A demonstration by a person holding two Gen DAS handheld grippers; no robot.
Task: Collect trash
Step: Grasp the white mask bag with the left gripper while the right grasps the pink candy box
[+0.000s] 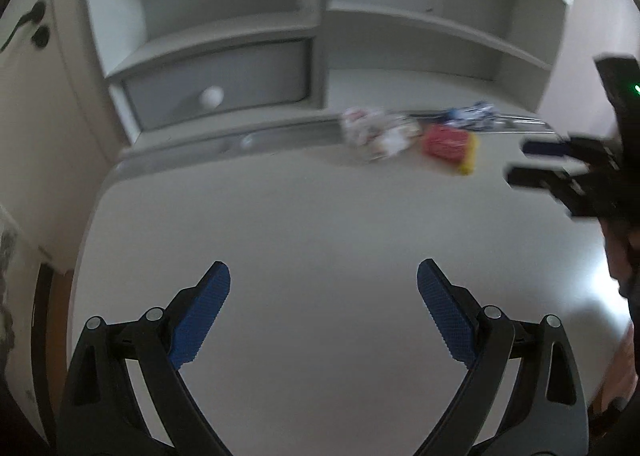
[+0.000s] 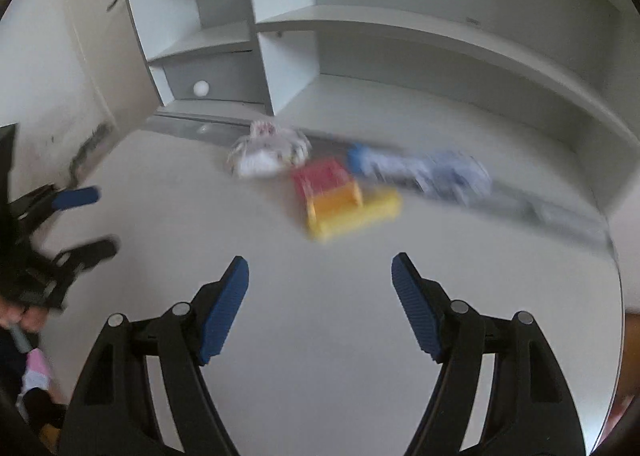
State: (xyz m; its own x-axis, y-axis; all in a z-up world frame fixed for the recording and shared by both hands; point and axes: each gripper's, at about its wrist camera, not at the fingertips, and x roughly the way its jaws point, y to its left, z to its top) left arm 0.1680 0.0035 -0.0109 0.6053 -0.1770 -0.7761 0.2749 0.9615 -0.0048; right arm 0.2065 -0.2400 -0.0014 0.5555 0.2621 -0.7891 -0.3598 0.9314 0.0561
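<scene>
- Pale, smooth desk (image 2: 280,316) top is filling both views, with a rounded front edge and a white hutch (image 2: 360,23) of flat shelves standing along its back edge.
- A grey drawer front with a round white knob (image 1: 211,97) is sitting in the hutch's lower left compartment.
- Three pieces of trash are lying in a loose row near the desk's back edge, all smeared by motion blur.
- A crumpled clear wrapper (image 2: 266,153) with white and reddish print is resting at the left end of the row.
- A boxy red and yellow pack (image 2: 340,195) is lying just beside it, a little nearer the front.
- A wrinkled blue and white wrapper (image 2: 440,171) is stretching toward the desk's right edge.
- The left gripper (image 1: 323,284) is hanging over bare desk well short of the trash, its ribbed blue pads spread wide with nothing between them.
- The right gripper (image 2: 320,280) is also standing wide and empty, its fingers aimed at the red and yellow pack but apart from it.
- Each gripper is showing at the side edge of the other's view, black-framed with blue pads.
</scene>
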